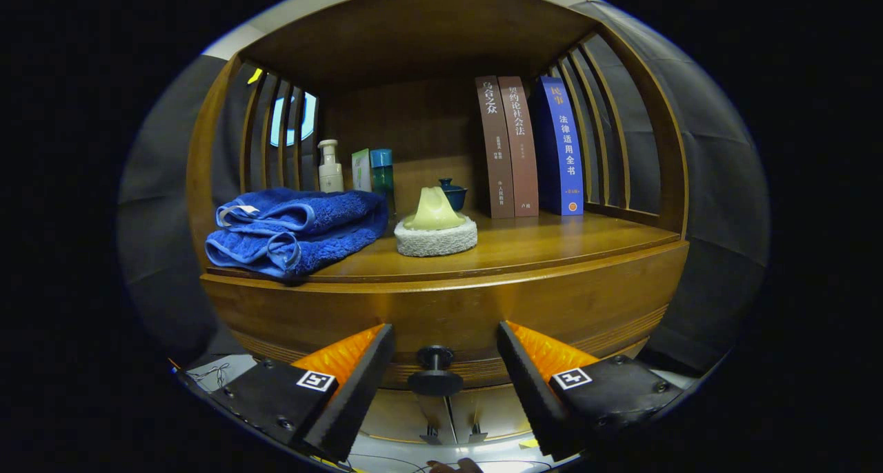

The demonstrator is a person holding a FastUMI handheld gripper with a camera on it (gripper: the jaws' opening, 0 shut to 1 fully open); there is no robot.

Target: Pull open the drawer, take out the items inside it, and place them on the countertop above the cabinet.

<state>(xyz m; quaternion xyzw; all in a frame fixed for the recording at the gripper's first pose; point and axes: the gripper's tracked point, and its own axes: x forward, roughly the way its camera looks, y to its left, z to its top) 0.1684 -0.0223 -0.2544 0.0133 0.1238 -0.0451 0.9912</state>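
A wooden cabinet faces me, its drawer front closed flush under the countertop. A dark round knob sticks out from the drawer's lower middle. My gripper is open, with the knob between the two fingers and a gap on each side of it. The drawer's contents are hidden. On the countertop lie a folded blue towel on the left and a round white scrub pad with a pale yellow handle in the middle.
At the shelf's back stand a pump bottle, small boxes, a dark blue cup and three upright books. Slatted wooden sides and a top panel enclose the shelf. Bare wood lies right of the scrub pad.
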